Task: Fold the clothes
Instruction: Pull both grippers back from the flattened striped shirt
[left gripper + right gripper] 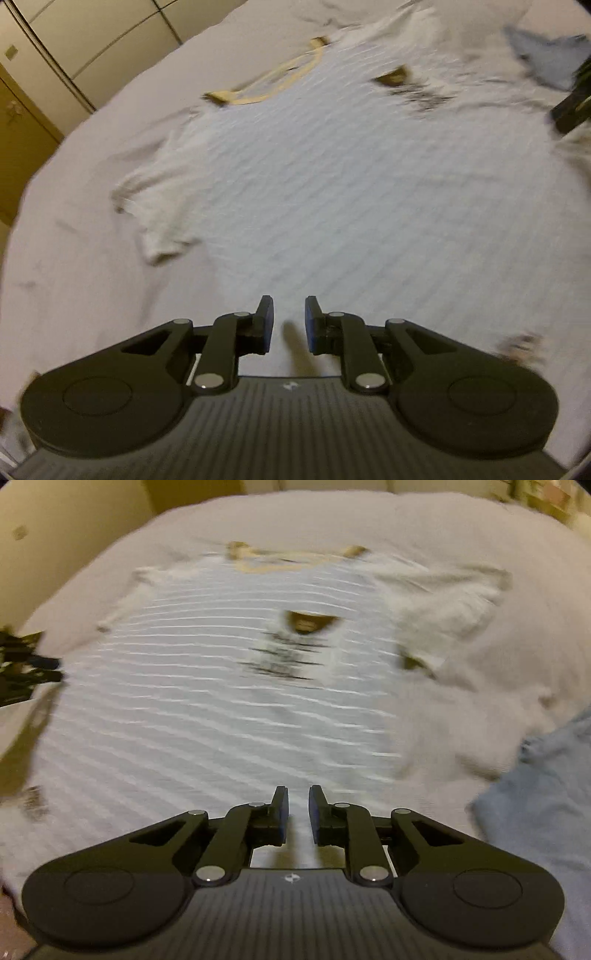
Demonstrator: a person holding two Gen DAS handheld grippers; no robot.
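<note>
Below both tools, a white striped T-shirt (221, 701) lies spread flat, front up, on a pale bed (461, 528). Its yellow-trimmed collar (280, 79) sits at the far end, with a dark printed motif (295, 650) on the chest, too blurred to read. One short sleeve (155, 218) spreads out to the left in the left wrist view, and the other sleeve (443, 602) lies rumpled to the right in the right wrist view. A light blue garment (543, 805) rests on the bed just beside the shirt's right edge. The left tool (289, 323) hovers over the shirt's lower part, its blue-padded fingers slightly parted with nothing between them. The right tool (298, 814) does likewise, narrowly spread and empty, though possibly brushing the fabric.
</note>
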